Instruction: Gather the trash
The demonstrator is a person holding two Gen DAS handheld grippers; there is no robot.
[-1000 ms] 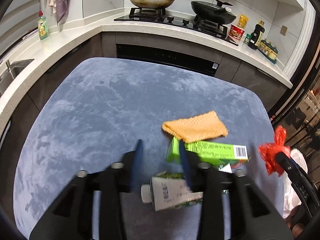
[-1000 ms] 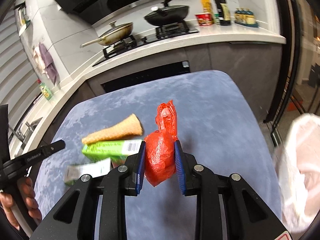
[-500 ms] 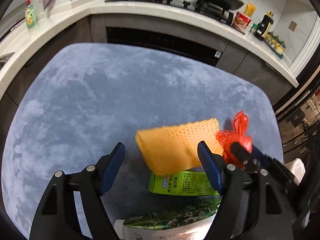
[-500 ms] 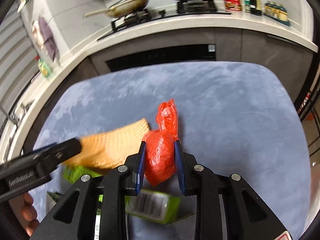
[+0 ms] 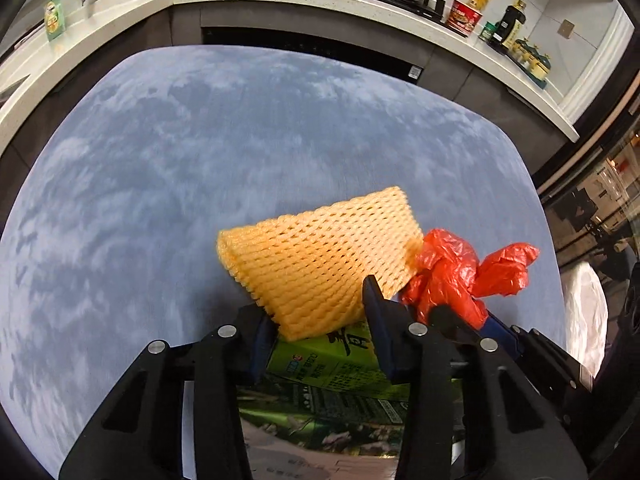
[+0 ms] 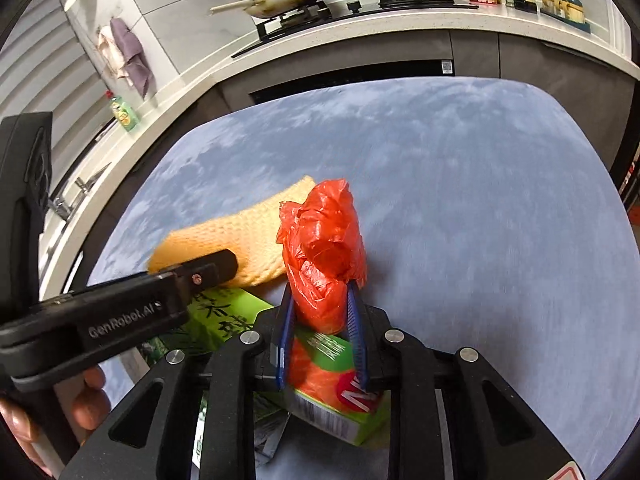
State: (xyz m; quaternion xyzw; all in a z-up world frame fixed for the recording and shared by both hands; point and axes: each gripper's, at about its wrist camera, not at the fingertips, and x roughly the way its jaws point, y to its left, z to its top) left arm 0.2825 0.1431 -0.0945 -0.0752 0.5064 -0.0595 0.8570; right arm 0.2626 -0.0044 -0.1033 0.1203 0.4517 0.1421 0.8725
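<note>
Now my left claw (image 5: 320,320) has just closed onto the orange net (image 5: 320,256); my right claw (image 6: 322,320) grips the red bag (image 6: 324,248), boxes (image 6: 332,392) beneath both.

Both tools were matte black plastic. The left gripper (image 5: 318,326) had angular triangular arms with cut-out openings, round silver screws at the joints and dark blue ribbed pads. The right gripper (image 6: 322,322) was built alike, its blue pads (image 6: 286,336) thin and ridged. Seen from the right wrist, the left gripper's side bore grey "GenRobot.AI" lettering and one small screw.
</note>
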